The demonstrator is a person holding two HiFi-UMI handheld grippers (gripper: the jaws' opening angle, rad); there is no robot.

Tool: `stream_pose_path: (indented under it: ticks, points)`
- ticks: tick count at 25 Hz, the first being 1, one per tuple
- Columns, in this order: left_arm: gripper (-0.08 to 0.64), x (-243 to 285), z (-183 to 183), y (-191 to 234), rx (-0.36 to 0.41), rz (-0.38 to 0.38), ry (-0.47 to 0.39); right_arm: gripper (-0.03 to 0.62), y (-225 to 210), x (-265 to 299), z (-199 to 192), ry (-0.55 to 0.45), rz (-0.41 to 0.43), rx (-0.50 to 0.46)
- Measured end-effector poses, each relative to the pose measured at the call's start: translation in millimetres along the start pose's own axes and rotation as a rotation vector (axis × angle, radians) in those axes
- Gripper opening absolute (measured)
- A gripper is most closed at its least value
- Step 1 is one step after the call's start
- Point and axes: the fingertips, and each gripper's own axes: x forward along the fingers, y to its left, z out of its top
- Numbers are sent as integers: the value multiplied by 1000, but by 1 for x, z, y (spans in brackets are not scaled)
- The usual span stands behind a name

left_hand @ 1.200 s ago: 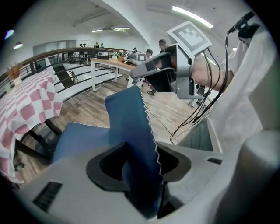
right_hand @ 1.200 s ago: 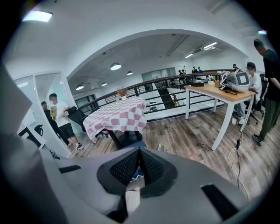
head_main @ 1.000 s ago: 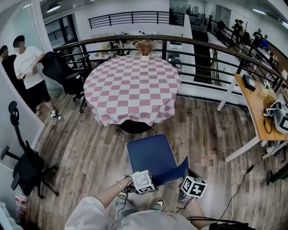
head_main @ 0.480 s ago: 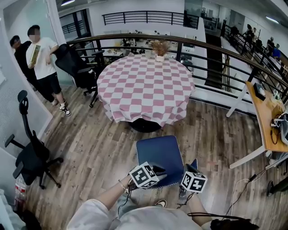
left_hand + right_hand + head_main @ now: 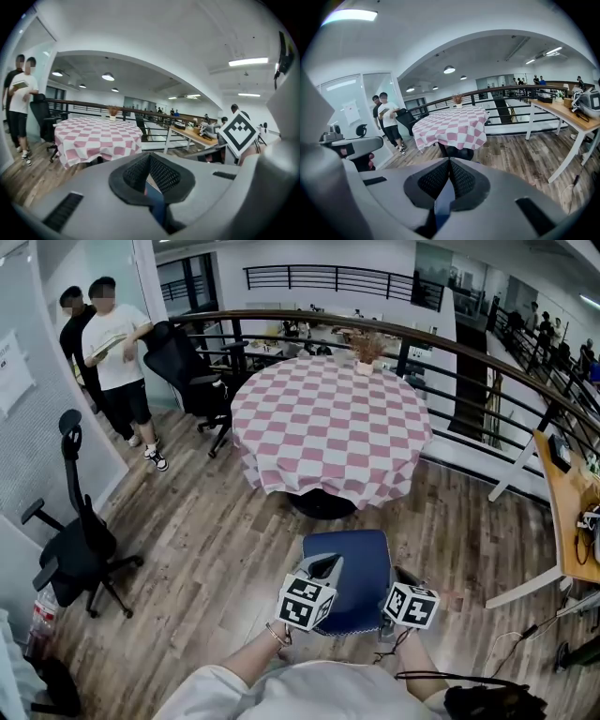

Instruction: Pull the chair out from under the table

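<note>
**Left gripper lifted from the chair back, jaws closed**

Since a second ago the left gripper (image 5: 330,562) is lifted from the rear edge of the chair (image 5: 361,582) and is turned to point forward over the seat. In the head view the blue chair is seen standing on the wood floor (image 5: 206,549), drawn clear of the round table (image 5: 333,427) but near its checked cloth. The right gripper (image 5: 403,574) is held just beside the chair's right rear corner; whether it touches cannot be told. Two people (image 5: 112,343) are seen at the far left, well apart from the chair.

In the left gripper view the pads are pressed together with nothing pinched; only a sliver of blue is glimpsed through the gap below them. The table is seen ahead, to the left.

In the right gripper view the jaws are likewise pressed together, nothing is gripped at the pads, and the table is seen straight ahead.
</note>
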Motion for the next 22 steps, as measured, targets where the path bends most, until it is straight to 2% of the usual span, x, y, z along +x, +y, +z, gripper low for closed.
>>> stream_pose_path:
  ticks: [4, 6, 12, 22]
  points:
    - [3, -12, 16, 31, -51, 181, -111, 18, 17, 7, 13, -27, 34, -27]
    - [3, -16, 19, 39, -66, 232, -131, 18, 27, 9, 16, -31, 53, -45]
    - [3, -9, 23, 48, -120, 256, -147, 18, 52, 19, 31, -52, 95, -94]
    - [3, 2, 21, 45, -99, 241, -124, 17, 68, 20, 33, -60, 109, -120]
